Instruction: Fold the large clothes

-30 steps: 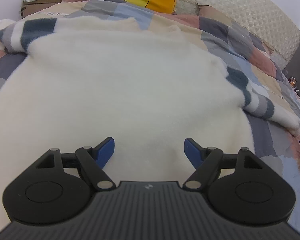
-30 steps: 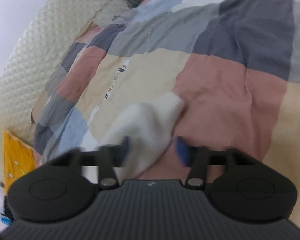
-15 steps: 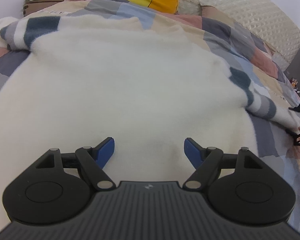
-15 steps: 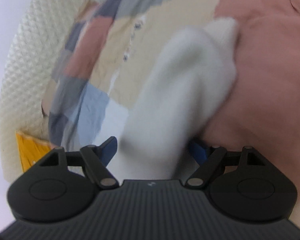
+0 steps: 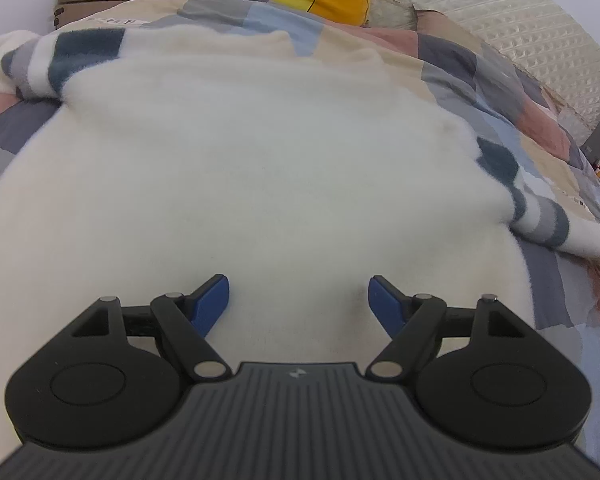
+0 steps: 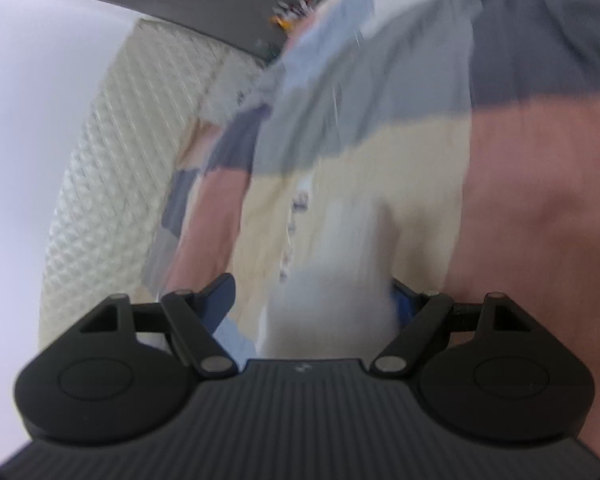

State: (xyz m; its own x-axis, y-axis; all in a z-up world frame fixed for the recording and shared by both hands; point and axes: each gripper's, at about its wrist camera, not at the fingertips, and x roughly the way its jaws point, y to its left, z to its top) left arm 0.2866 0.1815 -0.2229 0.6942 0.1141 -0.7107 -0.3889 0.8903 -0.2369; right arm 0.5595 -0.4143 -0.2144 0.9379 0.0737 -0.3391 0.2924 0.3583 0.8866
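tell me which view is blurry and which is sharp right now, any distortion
Left wrist view: sharp, evenly lit, the white sweater and left gripper crisp, fisheye bending the bed edges. Right wrist view: heavy motion smear over the patchwork quilt and the white cuff; only the right gripper body stays sharp.

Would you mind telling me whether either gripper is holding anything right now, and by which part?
The left gripper holds nothing. The right gripper stands open around the sweater's white cuff; blur hides whether it grips.

White sleeve blurred between spread right tongs, over quilt.
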